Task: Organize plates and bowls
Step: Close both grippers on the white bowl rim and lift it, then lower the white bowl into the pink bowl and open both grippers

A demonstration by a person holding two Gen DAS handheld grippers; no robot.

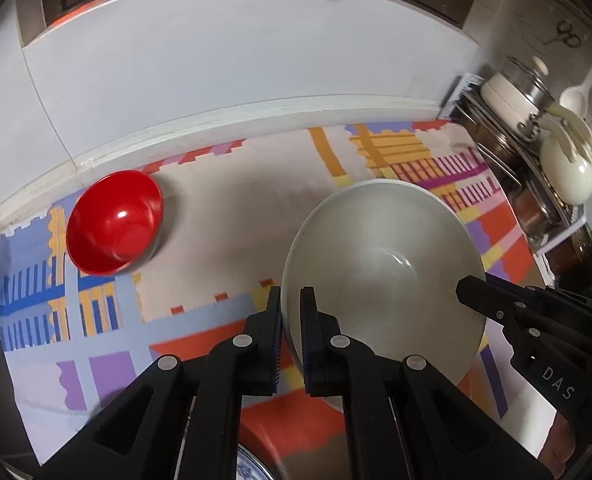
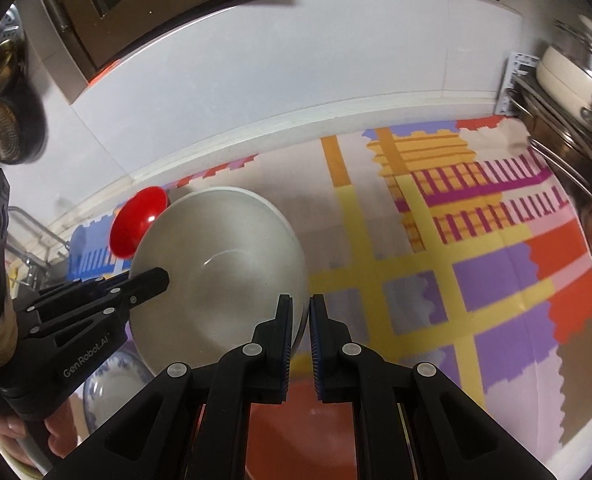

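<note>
Pale grey ceramic, speckled inside: a large bowl (image 1: 384,264) held up over the patterned cloth (image 1: 216,208) on the surface, clear of it by the look of the red and purple print showing beneath its near edge. Gripped at two opposite points of the rim. Left tongs (image 1: 291,300) closed tight on the bowl's left rim, one blue-padded finger outside the wall, the other inside. Right tongs (image 2: 300,308) clamped the same way on the right rim, wall pinched between the pads. Each tool visible in the other's view, reaching in from the side with its tip at the rim.

Further back on the cloth, near the white wall edge, a glossy red bowl (image 1: 116,222), empty, tilted a little, well apart from the grey one. Below the held bowl, at the near edge, part of a blue-and-white plate (image 2: 112,384), mostly hidden. Off to the right, a wire rack (image 1: 508,152) with a cream pot (image 1: 512,96) and lids, standing just past the cloth's end. Bare fingers (image 2: 56,436) around the left tool's handle.
</note>
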